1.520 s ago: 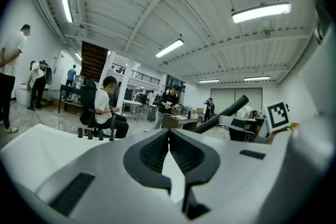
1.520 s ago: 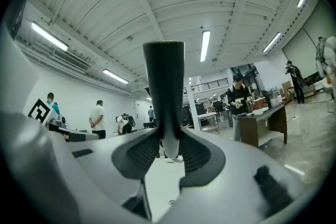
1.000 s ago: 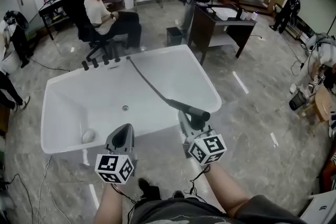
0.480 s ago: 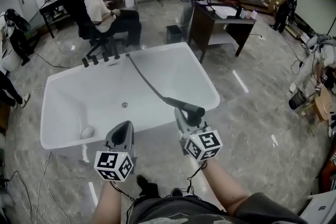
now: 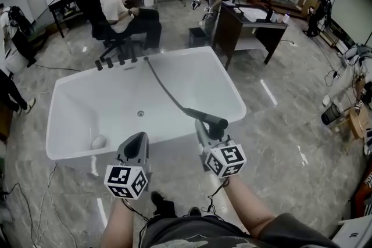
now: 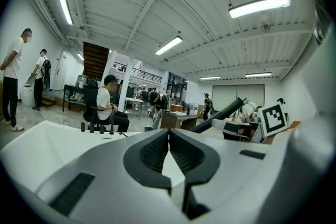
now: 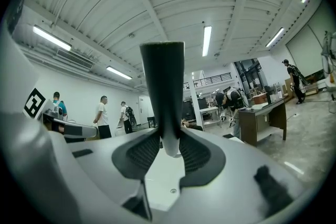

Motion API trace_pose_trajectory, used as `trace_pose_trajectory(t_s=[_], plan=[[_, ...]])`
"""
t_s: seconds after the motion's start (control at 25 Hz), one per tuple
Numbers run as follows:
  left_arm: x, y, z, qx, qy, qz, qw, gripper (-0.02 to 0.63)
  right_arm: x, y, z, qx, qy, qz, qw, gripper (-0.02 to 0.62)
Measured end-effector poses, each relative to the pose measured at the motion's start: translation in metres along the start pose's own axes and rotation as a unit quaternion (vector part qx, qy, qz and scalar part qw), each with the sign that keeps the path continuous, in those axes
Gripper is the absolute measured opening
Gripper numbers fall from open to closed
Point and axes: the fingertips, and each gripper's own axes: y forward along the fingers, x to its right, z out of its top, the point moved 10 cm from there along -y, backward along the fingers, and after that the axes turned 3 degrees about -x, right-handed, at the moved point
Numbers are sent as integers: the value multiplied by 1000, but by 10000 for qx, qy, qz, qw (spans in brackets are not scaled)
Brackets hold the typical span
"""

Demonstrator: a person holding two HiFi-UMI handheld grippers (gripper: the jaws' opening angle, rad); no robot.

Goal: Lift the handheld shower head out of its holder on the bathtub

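The dark handheld shower head [image 5: 207, 119] hangs over the near right rim of the white bathtub [image 5: 58, 125]. Its dark hose [image 5: 165, 90] runs back across the tub to the far rim by the taps [image 5: 113, 62]. My right gripper [image 5: 204, 128] is shut on the head's handle; in the right gripper view the dark handle [image 7: 163, 92] stands upright between the pads of that gripper [image 7: 164, 147]. My left gripper [image 5: 135, 151] hovers at the tub's near rim, shut and holding nothing [image 6: 168, 134]. From the left gripper view the shower head [image 6: 220, 115] shows to the right.
A small white object [image 5: 99, 141] lies in the tub's near left corner, and the drain [image 5: 140, 114] is mid-tub. A person sits on an office chair [image 5: 119, 14] behind the tub. A dark desk [image 5: 244, 29] stands at back right, with another person bent over near it.
Both grippers and the shower head keep their places. At the back, the person by the dark desk has moved left and bent over.
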Motion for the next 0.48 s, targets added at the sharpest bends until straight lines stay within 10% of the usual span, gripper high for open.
trace_pose_trajectory(t_s=[0.48], plan=[[1,-1,2,66,-22,44,10000,15,3,-1,1,25,-13,-42,10000,127]])
